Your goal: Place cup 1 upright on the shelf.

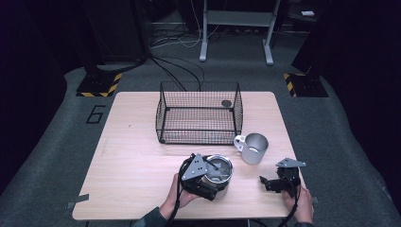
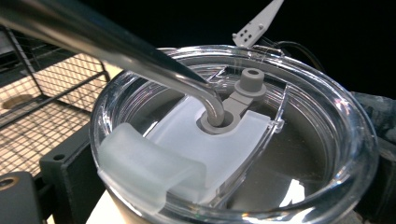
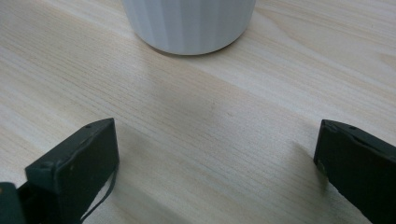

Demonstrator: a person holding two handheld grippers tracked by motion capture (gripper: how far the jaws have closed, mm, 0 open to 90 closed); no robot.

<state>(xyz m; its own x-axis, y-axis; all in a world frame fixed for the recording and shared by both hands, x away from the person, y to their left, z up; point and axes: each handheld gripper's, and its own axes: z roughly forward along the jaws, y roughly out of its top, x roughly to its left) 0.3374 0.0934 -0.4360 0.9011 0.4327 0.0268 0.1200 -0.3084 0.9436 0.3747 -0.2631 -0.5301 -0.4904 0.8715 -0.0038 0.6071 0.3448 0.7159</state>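
A steel tumbler [image 1: 218,176] with clear lid [image 2: 233,135] and bent metal straw [image 2: 140,56] stands upright near the table's front edge.

Light is falling from overhead onto the wooden table [image 1: 137,156] in the high view, leaving it evenly bright while the floor and room around it are sinking into near black. That picture is looking soft and a little grainy. In the left gripper view, glare is streaking along the metal straw [image 2: 107,46] and glinting on the rim of the clear tumbler lid [image 2: 261,140]; the near edge is blurring and the background is going black. In the right gripper view, the wood is glowing warm and sharp, soft shadows are spreading beside each black jaw, and the white mug [image 3: 189,23] ahead of the fingertips is casting a faint shade.
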